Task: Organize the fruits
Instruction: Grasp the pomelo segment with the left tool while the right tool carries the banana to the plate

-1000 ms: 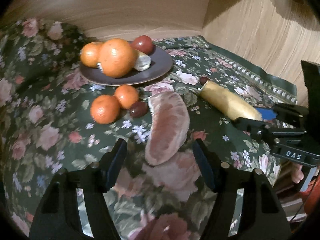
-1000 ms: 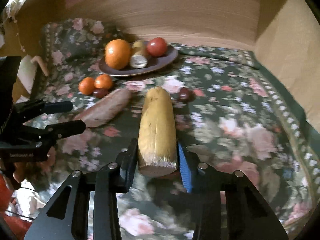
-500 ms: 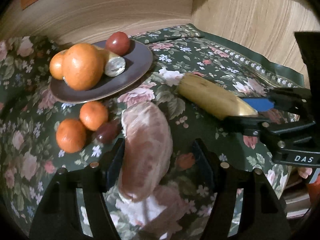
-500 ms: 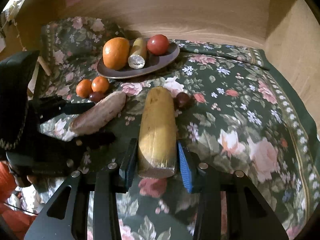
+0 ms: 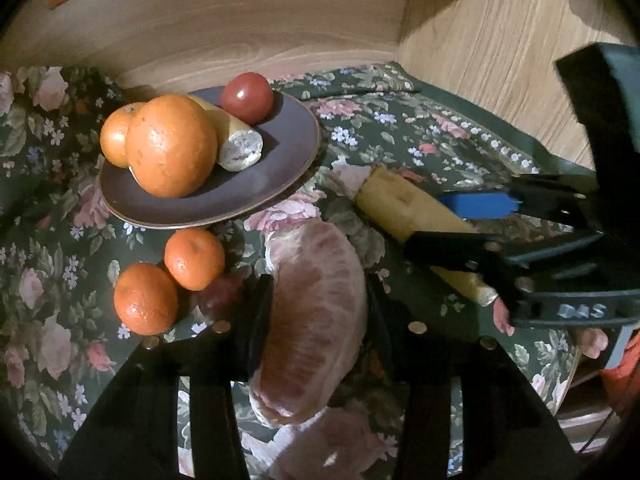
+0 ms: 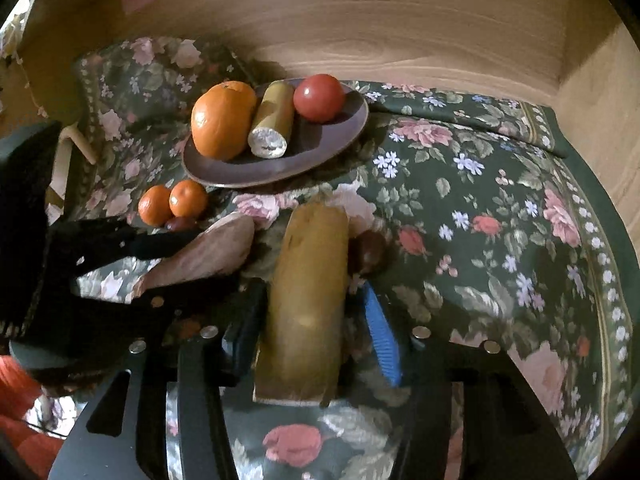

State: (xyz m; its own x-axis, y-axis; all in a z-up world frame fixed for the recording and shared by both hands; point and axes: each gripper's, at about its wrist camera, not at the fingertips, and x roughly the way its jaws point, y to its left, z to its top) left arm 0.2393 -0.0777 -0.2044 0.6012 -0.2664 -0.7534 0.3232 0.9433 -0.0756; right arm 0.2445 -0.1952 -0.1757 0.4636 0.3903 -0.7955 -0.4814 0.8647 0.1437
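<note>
Pomelo wedge (image 5: 316,312): on the floral cloth (image 5: 400,136), between the closing jaws of the left gripper (image 5: 318,320), which pinch its sides.
Banana piece (image 6: 310,292): beside it, between the opening jaws of the right gripper (image 6: 308,328); blue pad apart from the peel.
Plate (image 5: 256,188): behind, holding oranges, banana stub, tomato.
Tangerines (image 5: 172,280): just left of wedge.

A printed floral cloth (image 6: 500,248), matt and slightly rumpled, covered the counter. Behind it stood smooth wood-grain panelling (image 5: 248,36) with a soft sheen. The plate (image 5: 280,168) looked like glazed brown ceramic. The large orange (image 5: 172,146) had a dimpled, shiny peel; the tomato (image 6: 319,97) was smooth and glossy. The peeled citrus segment (image 5: 316,320) looked fibrous and dull. One hand-held gripper (image 6: 310,328) seemed to be matt black plastic with a ribbed blue pad.
</note>
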